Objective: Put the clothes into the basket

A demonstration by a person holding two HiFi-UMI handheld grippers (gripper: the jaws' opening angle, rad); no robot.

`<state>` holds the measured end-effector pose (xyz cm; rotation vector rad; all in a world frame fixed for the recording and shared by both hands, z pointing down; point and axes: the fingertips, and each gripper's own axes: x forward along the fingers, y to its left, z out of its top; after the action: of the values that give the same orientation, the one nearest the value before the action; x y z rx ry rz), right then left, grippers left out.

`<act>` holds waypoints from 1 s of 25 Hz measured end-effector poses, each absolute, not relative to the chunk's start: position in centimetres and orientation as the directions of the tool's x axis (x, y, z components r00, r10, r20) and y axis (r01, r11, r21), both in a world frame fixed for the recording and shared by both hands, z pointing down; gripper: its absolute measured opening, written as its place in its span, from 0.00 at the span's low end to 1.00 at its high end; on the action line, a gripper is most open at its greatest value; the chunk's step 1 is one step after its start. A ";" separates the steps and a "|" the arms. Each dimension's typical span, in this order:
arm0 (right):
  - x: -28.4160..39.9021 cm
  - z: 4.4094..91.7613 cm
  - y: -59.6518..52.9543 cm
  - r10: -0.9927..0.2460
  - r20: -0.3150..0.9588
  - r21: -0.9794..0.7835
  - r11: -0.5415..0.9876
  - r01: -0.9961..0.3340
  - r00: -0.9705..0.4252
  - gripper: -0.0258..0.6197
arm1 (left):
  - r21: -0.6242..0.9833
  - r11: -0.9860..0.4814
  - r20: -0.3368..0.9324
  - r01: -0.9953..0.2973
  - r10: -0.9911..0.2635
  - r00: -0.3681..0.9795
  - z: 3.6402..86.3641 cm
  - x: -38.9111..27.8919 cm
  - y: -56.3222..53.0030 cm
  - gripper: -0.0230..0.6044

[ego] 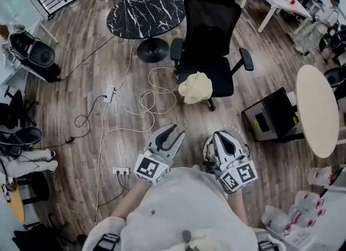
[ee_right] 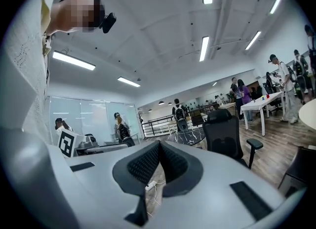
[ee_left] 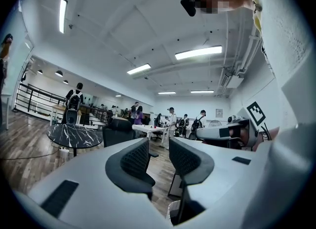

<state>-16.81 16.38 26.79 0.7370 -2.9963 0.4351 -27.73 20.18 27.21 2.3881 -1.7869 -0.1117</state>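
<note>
**Head view:** left gripper (ego: 172,135) and right gripper (ego: 225,138), side by side above the wood floor (ego: 75,77), both pointing toward a black office chair (ego: 213,20). One pale yellow garment (ego: 195,87), bunched at the front of the chair's seat, well apart from both grippers.

**Left gripper view:** left gripper (ee_left: 159,149), jaws a narrow gap apart, nothing between them.

**Right gripper view:** right gripper (ee_right: 159,148), jaw tips meeting, nothing held.
</note>
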 end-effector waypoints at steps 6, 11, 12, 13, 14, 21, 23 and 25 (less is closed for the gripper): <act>-21.5 26.2 15.4 -0.509 0.090 -0.264 0.817 -0.513 -0.856 0.05 | 0.177 -0.331 0.030 -0.927 -0.939 0.342 26.8 -32.2 18.5 0.27; -24.2 26.1 14.8 -0.553 0.106 -0.255 0.788 -0.560 -0.826 0.05 | 0.191 -0.374 0.036 -0.907 -0.921 0.387 27.2 -35.0 17.7 0.27; -24.5 26.2 15.0 -0.563 0.110 -0.253 0.781 -0.571 -0.819 0.05 | 0.194 -0.382 0.037 -0.904 -0.918 0.396 27.3 -35.4 17.9 0.27; -24.8 26.2 15.1 -0.573 0.113 -0.250 0.774 -0.581 -0.812 0.05 | 0.198 -0.389 0.039 -0.900 -0.914 0.404 27.4 -35.8 18.1 0.27; -25.2 26.3 15.2 -0.582 0.116 -0.248 0.768 -0.590 -0.805 0.05 | 0.202 -0.395 0.041 -0.896 -0.911 0.411 27.5 -36.3 18.2 0.27; -27.3 27.0 16.1 -0.610 0.136 -0.241 0.744 -0.623 -0.781 0.05 | 0.225 -0.437 0.058 -0.871 -0.886 0.460 29.0 -37.9 18.2 0.27; -27.3 27.2 16.0 -0.613 0.149 -0.240 0.739 -0.629 -0.776 0.05 | 0.226 -0.456 0.054 -0.861 -0.877 0.478 29.2 -37.6 17.8 0.27; -27.2 27.4 15.6 -0.617 0.162 -0.242 0.732 -0.637 -0.770 0.05 | 0.220 -0.475 0.051 -0.852 -0.866 0.497 29.3 -37.2 17.3 0.27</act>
<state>-27.23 15.57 27.42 1.0365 -2.8574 0.4390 -37.23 17.30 29.25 2.5241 -1.4719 -0.0990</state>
